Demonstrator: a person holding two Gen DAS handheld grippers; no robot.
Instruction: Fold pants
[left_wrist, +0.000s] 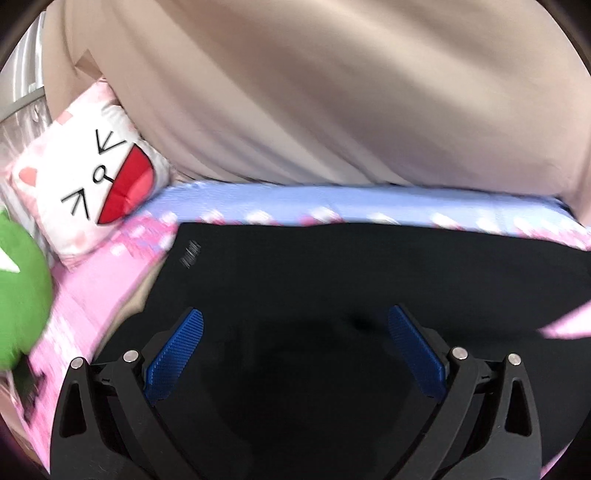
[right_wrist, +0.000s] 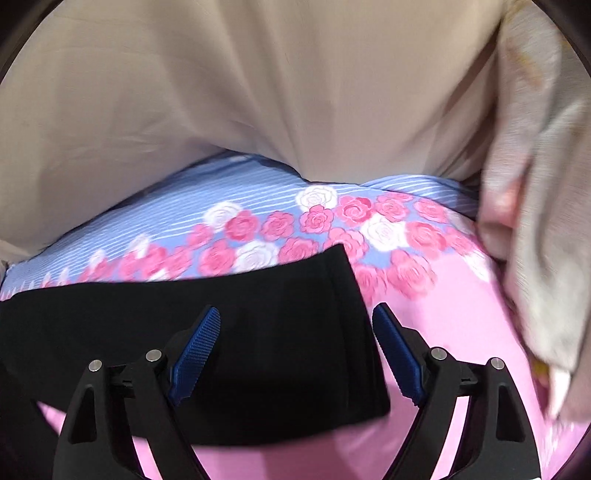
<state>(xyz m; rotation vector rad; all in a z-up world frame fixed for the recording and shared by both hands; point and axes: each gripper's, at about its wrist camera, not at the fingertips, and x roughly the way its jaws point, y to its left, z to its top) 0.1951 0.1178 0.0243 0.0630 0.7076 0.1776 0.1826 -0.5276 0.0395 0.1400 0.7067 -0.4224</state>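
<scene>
Left wrist view: left gripper (left_wrist: 295, 326) jaws spread, empty, over black pants (left_wrist: 369, 280) lying flat on bed sheet (left_wrist: 332, 203) — soft, limp, light; cat pillow (left_wrist: 96, 192), green plush (left_wrist: 18, 291) near left edge.

Right wrist view: right gripper (right_wrist: 295, 325) jaws spread, straddling pants (right_wrist: 258, 332) end edge — best pinched at corners; crumpled cloth (right_wrist: 543, 240) close right.

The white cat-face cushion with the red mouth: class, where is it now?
In the left wrist view, the white cat-face cushion lies at the left on the pink floral bedsheet, between the green plush toy and the black pants.
</scene>
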